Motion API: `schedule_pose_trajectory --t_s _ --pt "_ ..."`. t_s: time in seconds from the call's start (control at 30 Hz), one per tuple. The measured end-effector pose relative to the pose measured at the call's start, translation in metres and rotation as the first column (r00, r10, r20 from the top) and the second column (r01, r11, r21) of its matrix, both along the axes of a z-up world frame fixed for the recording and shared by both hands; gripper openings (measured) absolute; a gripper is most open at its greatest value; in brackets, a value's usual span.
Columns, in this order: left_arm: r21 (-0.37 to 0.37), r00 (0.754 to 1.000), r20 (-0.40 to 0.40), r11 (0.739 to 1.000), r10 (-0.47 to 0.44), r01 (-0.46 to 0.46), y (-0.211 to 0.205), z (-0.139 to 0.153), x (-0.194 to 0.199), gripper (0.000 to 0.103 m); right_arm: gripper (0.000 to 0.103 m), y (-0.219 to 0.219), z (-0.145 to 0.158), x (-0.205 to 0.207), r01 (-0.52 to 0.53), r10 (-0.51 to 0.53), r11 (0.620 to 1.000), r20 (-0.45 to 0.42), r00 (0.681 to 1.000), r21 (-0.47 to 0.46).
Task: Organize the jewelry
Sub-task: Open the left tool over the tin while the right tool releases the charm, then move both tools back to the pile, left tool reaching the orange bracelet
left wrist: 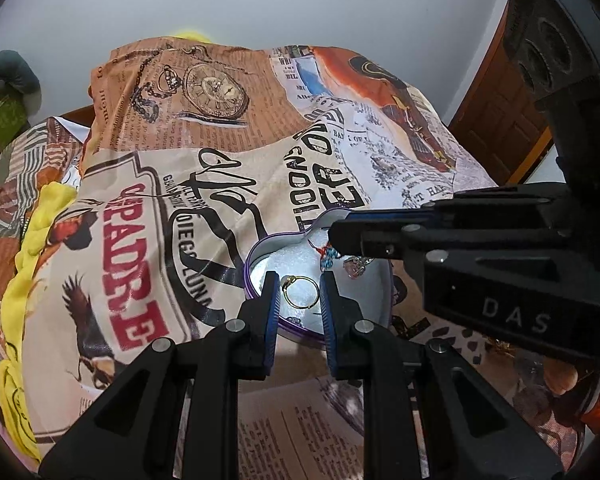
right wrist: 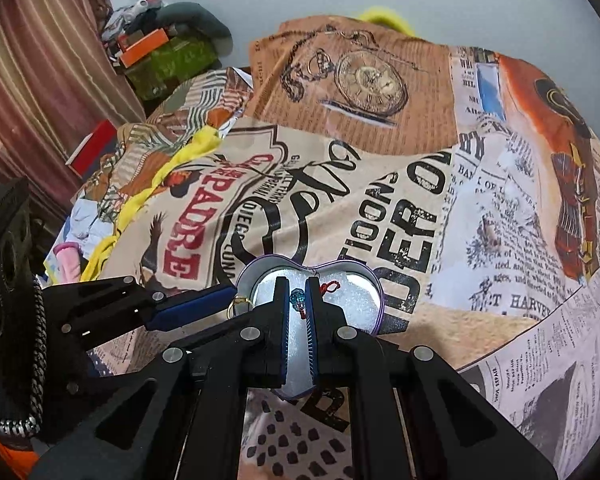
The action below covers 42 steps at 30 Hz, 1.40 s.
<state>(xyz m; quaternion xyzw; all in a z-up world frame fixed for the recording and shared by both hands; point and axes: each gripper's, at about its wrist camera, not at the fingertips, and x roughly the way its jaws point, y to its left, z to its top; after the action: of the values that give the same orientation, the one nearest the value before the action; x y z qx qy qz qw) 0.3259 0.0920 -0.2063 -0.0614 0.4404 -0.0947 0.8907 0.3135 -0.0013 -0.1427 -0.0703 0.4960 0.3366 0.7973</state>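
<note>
Right wrist: right tongs (right wrist: 298, 300) nearly closed, pinching blue bead charm (right wrist: 297, 298); left tongs (left wrist: 299, 294) parted, empty.

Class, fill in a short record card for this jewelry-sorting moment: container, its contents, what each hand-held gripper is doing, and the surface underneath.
container: heart-shaped tin, purple rim, open, white lining
contents: gold ring; blue bead charm on red cord; pink charm
left hand-held gripper: open, fingers either side of the gold ring
right hand-held gripper: nearly shut around the blue bead charm
surface: printed newspaper-style cloth
</note>
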Motion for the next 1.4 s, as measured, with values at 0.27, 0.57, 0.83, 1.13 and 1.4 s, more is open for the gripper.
schedule_pose_trajectory --t_s 0.27,0.57,0.83,1.13,1.4 --pt "-0.024 1.000 -0.019 1.000 0.009 -0.010 0.003 -0.002 0.001 0.019 0.007 0.004 -0.003 -0.001 -0.016 0.015 1.000 -0.024 1.000 -0.018" --pt "-0.008 1.000 -0.008 1.000 0.008 -0.009 0.002 0.011 -0.010 0.019 0.022 -0.001 0.013 -0.011 -0.003 0.003 1.000 -0.003 1.000 -0.004" --pt "0.006 0.999 0.028 1.000 0.016 -0.016 -0.001 0.036 -0.028 0.021 0.022 -0.022 0.040 -0.028 0.030 -0.031 0.999 0.058 0.998 0.017" --pt "0.019 0.996 0.094 1.000 0.012 -0.014 -0.015 0.075 -0.062 0.027 0.022 -0.060 0.066 -0.055 0.082 -0.081 0.997 0.156 0.984 0.005" --pt "0.021 0.995 0.098 0.999 -0.030 0.028 -0.049 0.083 -0.082 0.035 0.041 -0.102 0.075 -0.079 0.144 -0.141 0.990 0.221 0.965 0.000"
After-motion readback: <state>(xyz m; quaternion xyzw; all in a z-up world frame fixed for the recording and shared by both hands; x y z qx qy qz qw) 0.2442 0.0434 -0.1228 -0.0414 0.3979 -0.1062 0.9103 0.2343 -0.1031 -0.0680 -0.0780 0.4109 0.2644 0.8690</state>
